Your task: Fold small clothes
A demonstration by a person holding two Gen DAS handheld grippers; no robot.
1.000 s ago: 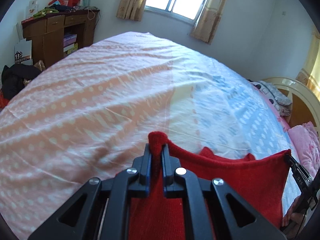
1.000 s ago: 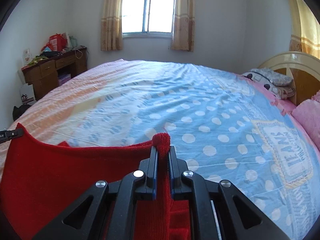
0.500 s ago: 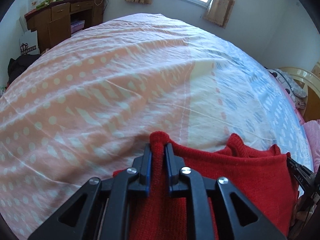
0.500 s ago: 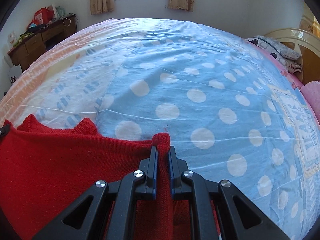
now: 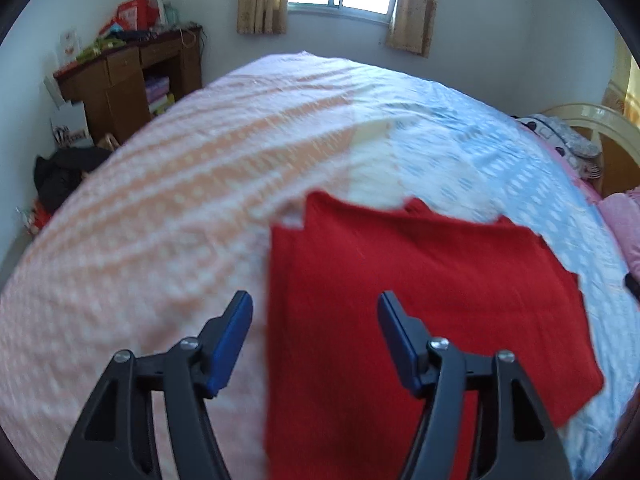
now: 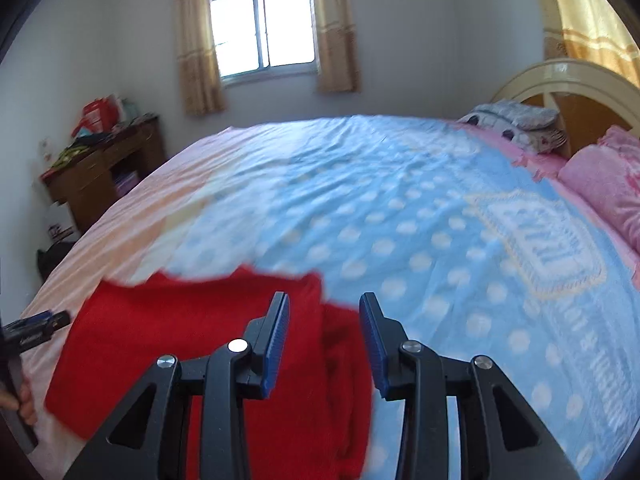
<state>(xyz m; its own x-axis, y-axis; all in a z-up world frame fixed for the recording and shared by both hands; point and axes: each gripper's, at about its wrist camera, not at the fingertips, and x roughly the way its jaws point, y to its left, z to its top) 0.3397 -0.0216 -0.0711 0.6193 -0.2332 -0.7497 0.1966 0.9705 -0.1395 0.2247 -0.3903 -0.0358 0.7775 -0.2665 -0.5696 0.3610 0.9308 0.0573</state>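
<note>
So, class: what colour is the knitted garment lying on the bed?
Plain red garment, clearest in the left wrist view.

The left tool (image 5: pixel 316 308) points steeply downward, its jaws just opened wide and gripping nothing. The right tool (image 6: pixel 323 312) tilts down less steeply, its jaws also just opened, narrower, nothing pinched between its blue pads (image 6: pixel 276 340). Fingers (image 6: pixel 26 402) hold the left tool's handle.

Both the left gripper (image 5: pixel 315 304) and the right gripper (image 6: pixel 323 306) are showing black, angular plastic fingers with triangular cut-outs, round silver screws at the joints and ribbed blue pads (image 6: pixel 276 340) lining their inner faces.
</note>
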